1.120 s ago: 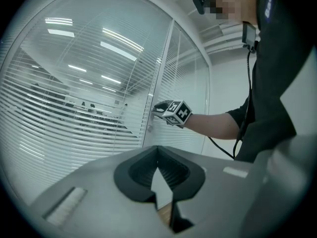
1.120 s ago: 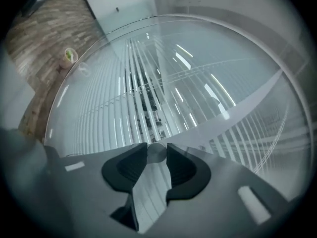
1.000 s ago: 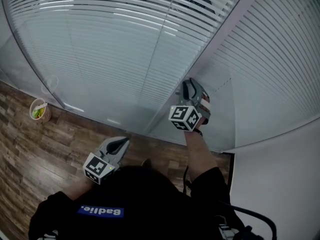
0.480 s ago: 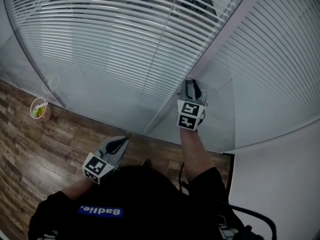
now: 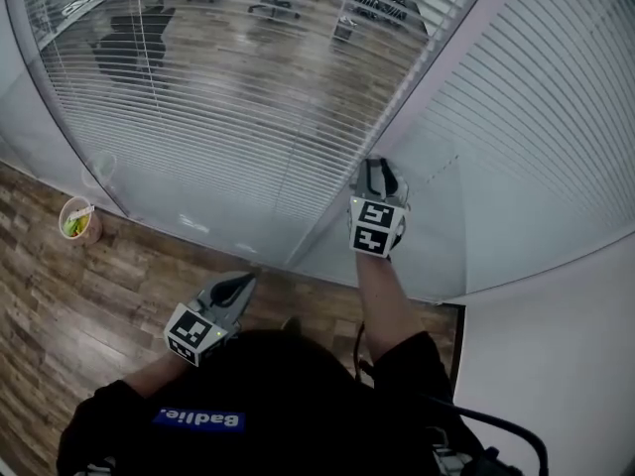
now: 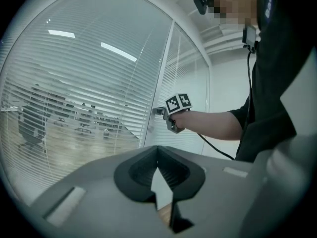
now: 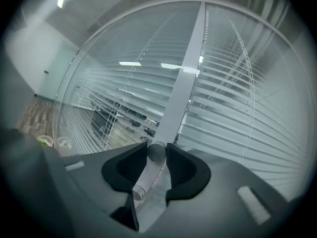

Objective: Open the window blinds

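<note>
Knob (image 7: 157, 151), frame centre: small, stiff, smooth; we judge it turns lightly. Right gripper (image 5: 378, 172) pinches its sides; left gripper (image 6: 158, 157) closed, empty.

Floor (image 5: 69, 315): brown wood planks, matte, worn-look grain. Cup (image 5: 78, 218) upright on floor at left, just beside base of glass wall (image 5: 228, 221); green contents, pale stick inside. Glass wall stands on floor. Beyond blinds (image 5: 248, 97): more plank floor, dark chair (image 5: 127, 53) on it, further chairs behind, too small to detail.
</note>
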A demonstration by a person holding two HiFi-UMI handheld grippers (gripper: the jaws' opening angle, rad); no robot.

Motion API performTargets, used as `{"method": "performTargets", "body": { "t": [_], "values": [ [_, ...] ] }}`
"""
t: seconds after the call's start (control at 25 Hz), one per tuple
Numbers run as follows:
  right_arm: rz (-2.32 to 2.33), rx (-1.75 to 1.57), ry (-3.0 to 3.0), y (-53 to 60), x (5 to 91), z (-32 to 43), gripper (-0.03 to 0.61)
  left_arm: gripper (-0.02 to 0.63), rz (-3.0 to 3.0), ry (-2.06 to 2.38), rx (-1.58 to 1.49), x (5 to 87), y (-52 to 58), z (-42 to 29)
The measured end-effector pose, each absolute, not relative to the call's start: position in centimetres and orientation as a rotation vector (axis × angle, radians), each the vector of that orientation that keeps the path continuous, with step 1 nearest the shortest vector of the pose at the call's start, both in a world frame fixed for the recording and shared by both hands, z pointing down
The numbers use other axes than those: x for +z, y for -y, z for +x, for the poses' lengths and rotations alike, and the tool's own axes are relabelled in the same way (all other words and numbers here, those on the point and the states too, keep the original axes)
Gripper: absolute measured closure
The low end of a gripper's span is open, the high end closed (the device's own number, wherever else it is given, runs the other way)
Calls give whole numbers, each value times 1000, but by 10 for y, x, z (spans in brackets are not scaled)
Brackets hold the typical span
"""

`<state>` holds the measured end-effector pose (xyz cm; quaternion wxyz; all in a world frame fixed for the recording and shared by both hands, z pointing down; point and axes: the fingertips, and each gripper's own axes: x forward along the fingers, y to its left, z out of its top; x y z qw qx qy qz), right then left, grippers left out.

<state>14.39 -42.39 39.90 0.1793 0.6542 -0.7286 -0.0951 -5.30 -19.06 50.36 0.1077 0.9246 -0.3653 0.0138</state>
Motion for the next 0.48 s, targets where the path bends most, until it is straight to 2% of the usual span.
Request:
{"method": "performTargets", "body": {
  "t": [0.48],
  "values": [
    [1666, -614, 1782, 422, 403, 138, 456, 615, 2722, 1075, 40, 502, 189, -54]
  ]
}}
